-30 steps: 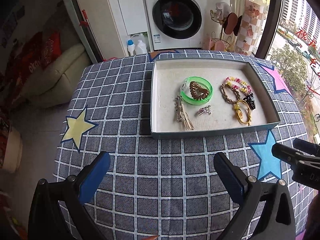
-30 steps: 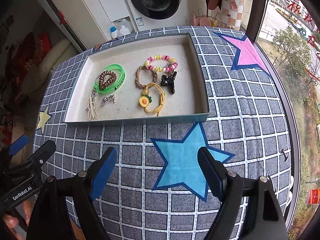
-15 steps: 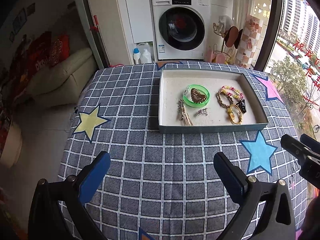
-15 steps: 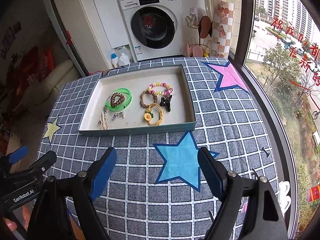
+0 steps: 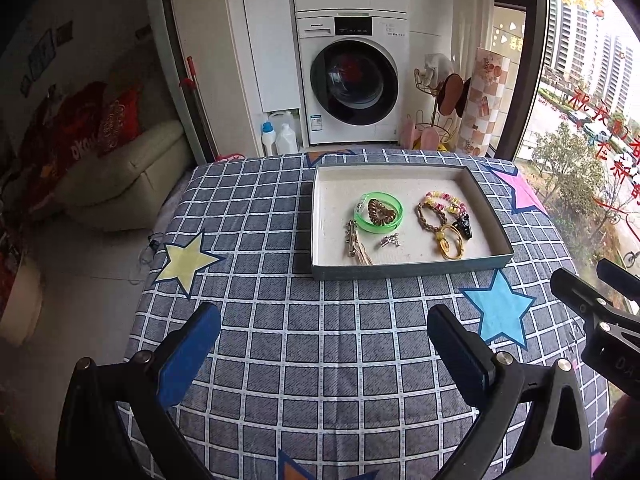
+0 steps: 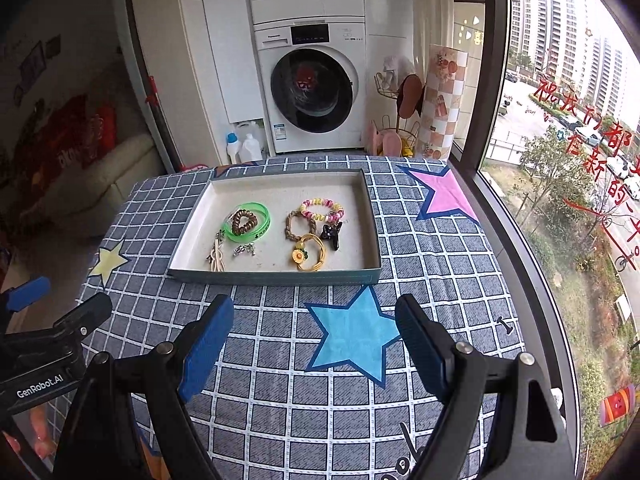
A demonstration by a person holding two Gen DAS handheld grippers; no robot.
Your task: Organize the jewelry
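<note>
Both wrist cameras look forward and down along their spread jaws from above the near edge of the checked surface (image 5: 320, 360), well back from the tray (image 5: 400, 272). The left view sits left of it, the right view nearer the window; both share the tray (image 6: 276, 278) and the washing machine (image 6: 312, 92).

Splayed left tongs (image 5: 323, 344), jewelry tray (image 5: 404, 273) beyond
</note>
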